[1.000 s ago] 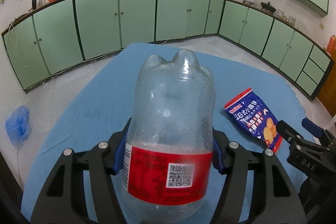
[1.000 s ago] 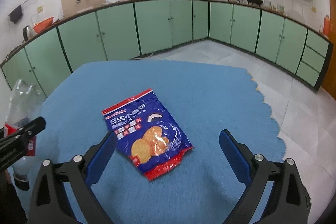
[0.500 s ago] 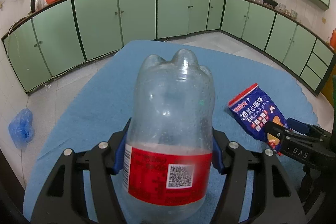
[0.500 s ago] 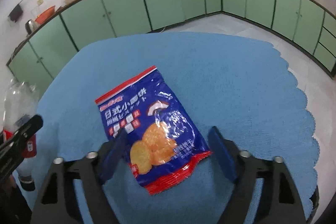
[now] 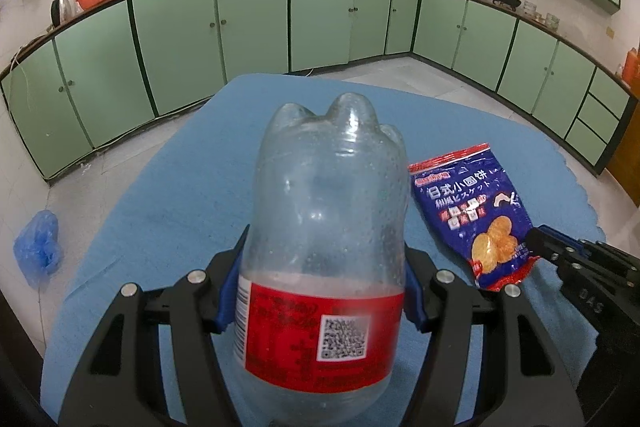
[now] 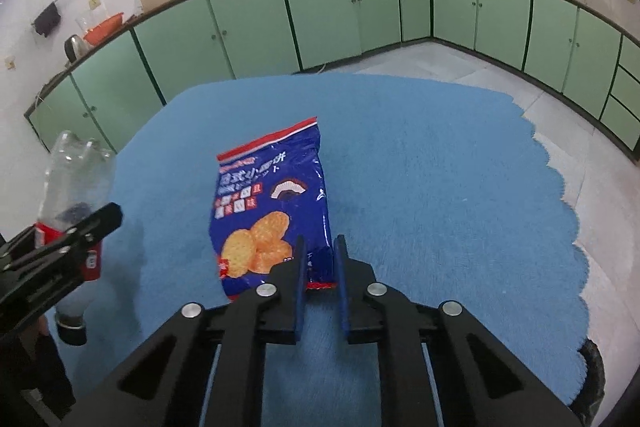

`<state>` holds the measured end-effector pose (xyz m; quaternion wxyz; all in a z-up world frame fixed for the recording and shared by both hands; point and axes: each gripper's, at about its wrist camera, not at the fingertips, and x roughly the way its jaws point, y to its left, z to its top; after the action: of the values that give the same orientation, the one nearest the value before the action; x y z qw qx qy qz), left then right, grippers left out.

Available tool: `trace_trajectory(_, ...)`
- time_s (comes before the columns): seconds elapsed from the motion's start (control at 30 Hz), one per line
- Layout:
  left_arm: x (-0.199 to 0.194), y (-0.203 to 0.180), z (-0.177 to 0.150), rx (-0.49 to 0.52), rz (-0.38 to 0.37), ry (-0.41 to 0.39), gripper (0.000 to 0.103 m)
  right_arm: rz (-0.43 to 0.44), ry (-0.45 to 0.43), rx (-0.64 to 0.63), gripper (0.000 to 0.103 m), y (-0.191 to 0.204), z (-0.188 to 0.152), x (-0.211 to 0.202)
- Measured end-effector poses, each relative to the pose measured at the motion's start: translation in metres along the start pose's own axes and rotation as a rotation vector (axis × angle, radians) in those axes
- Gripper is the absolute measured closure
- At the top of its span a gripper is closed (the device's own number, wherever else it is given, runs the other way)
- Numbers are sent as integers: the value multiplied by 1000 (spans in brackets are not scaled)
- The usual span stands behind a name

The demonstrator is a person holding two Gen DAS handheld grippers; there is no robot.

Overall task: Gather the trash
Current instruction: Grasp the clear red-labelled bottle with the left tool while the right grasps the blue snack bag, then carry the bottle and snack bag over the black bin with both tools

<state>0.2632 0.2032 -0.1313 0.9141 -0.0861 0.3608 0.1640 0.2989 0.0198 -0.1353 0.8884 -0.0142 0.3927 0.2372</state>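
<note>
A clear plastic bottle [image 5: 328, 227] with a red label is held bottom-forward in my left gripper [image 5: 320, 267], which is shut on its body; the right wrist view shows the bottle [image 6: 76, 179] at the left, cap end down, above the blue cloth-covered table [image 6: 420, 167]. A blue snack bag [image 6: 272, 195] with a red edge lies on the cloth. My right gripper [image 6: 319, 259] is closing, its blue pads pinching the bag's near right corner. In the left wrist view the snack bag [image 5: 468, 203] lies right of the bottle, with the right gripper [image 5: 548, 241] at its lower edge.
The cloth's scalloped edge [image 6: 568, 211] runs down the right side, with tiled floor beyond. A blue plastic bag [image 5: 38, 247] lies on the floor at the left. Green cabinets [image 5: 256, 23] line the far walls. A dark round object [image 6: 592, 375] sits at the table's near right corner.
The right gripper's jaws went from wide open on either side of the snack bag to nearly together on its near right corner, and the bag looks narrower. The left gripper and bottle stayed put.
</note>
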Motion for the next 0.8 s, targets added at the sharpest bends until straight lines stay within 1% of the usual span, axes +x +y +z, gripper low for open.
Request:
trace_trajectory(0.03, -2, 0, 1, 0, -3, -4, 42, -1, -9, -2, 95, 0, 1, -5)
trace_trajectory(0.1, -5, -1, 1, 3, -10, -11, 42, 0, -26, -4, 98, -1, 4, -16)
trace_trajectory(0.13, -7, -2, 1, 4, -15, -16, 42, -2, -32, -5, 101, -1, 4, -21)
trace_trajectory(0.33, -18, -14, -1, 22, -53, -36, 42, -12, -82, -17, 102, -2, 9, -54)
trace_trajectory(0.47, -30, -27, -3, 33, -86, -53, 42, -17, -117, -32, 102, -3, 10, -80)
trace_trajectory(0.8, -57, -64, -4, 85, -165, -84, 42, -46, -167, -42, 102, -10, 5, -123)
